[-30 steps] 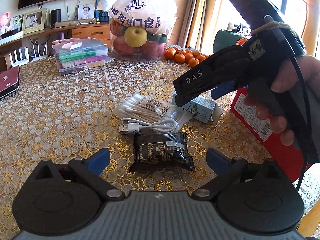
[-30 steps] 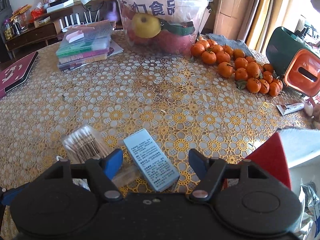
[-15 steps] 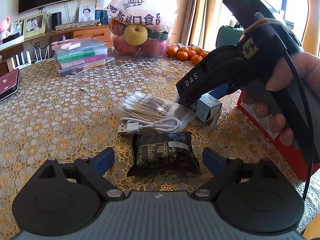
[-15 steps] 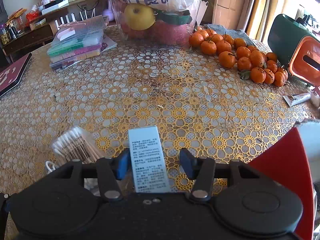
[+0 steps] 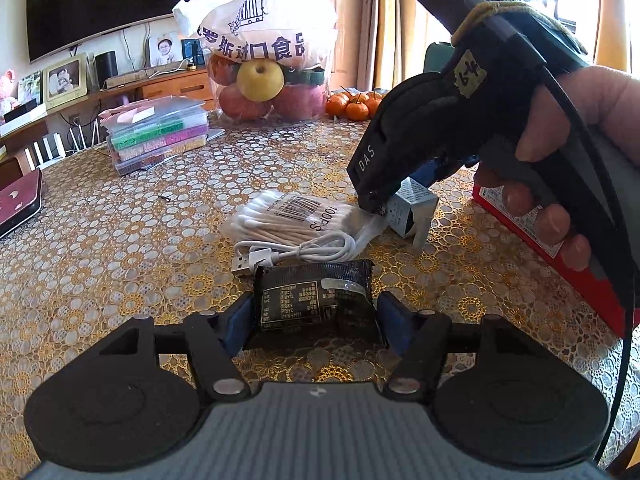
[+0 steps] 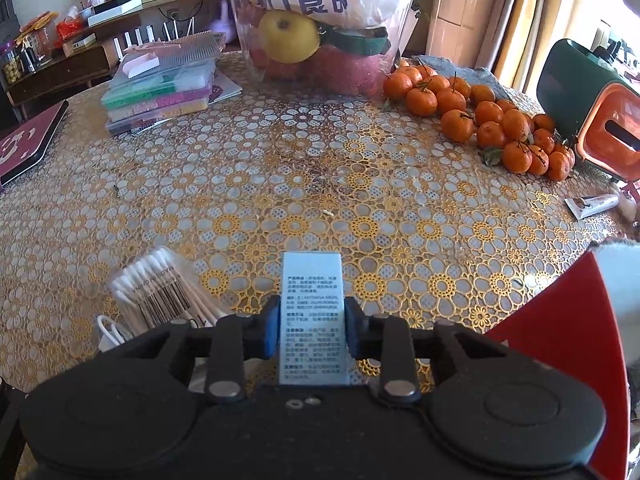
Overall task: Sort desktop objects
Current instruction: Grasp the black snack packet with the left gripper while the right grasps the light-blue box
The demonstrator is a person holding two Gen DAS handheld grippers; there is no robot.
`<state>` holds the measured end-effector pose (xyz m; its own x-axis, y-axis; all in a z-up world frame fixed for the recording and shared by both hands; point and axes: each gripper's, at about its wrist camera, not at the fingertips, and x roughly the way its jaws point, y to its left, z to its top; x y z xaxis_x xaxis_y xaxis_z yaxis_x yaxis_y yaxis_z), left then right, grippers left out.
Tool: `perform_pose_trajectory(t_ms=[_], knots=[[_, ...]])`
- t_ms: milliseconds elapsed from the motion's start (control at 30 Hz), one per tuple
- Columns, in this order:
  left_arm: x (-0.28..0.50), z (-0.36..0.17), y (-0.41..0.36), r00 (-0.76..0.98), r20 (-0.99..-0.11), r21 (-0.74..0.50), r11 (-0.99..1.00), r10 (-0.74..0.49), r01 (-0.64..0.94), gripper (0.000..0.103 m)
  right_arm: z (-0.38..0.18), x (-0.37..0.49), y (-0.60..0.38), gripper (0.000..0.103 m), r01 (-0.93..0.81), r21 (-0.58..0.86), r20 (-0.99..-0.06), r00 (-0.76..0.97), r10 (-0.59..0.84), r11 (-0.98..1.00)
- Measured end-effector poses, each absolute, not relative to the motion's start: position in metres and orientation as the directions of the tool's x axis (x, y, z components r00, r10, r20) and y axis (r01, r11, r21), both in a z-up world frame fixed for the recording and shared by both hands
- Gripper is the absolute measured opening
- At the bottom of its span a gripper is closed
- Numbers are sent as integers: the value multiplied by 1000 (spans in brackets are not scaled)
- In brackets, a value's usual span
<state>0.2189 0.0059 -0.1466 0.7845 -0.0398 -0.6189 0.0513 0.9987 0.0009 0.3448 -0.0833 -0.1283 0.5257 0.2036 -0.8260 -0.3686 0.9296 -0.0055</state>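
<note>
Both pick-ups look made. The right hand-held gripper (image 6: 311,325) is clamped on the pale blue box (image 6: 311,316), low over the table (image 6: 320,184); the left hand-held gripper (image 5: 315,317) pinches the black snack packet (image 5: 316,300) beside the cotton swabs (image 5: 292,218). Next, I'd guess, lifting each clear to its sorting place.
</note>
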Motion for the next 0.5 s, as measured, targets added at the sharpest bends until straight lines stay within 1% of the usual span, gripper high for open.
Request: perform_pose_trajectory(t_ms=[133,200,267,500], knots=[[220,-146,8,784,-619,-4,999,-44,53,63,-127,343,-87,30,-358,-7,-827,527,196,934],[220,-146,9,784,-619,-12,999,-44,46,60,-126,342,-90,30,-353,-7,-829,526,192,936],[219,-146,11,785,-617,-20,999,-46,43,59,-124,340,-92,30,-344,-8,-832,524,185,939],[213,-142,10,783,-618,-58,997,-70,44,54,-114,328,-98,30,-343,9,-833,518,197,939]])
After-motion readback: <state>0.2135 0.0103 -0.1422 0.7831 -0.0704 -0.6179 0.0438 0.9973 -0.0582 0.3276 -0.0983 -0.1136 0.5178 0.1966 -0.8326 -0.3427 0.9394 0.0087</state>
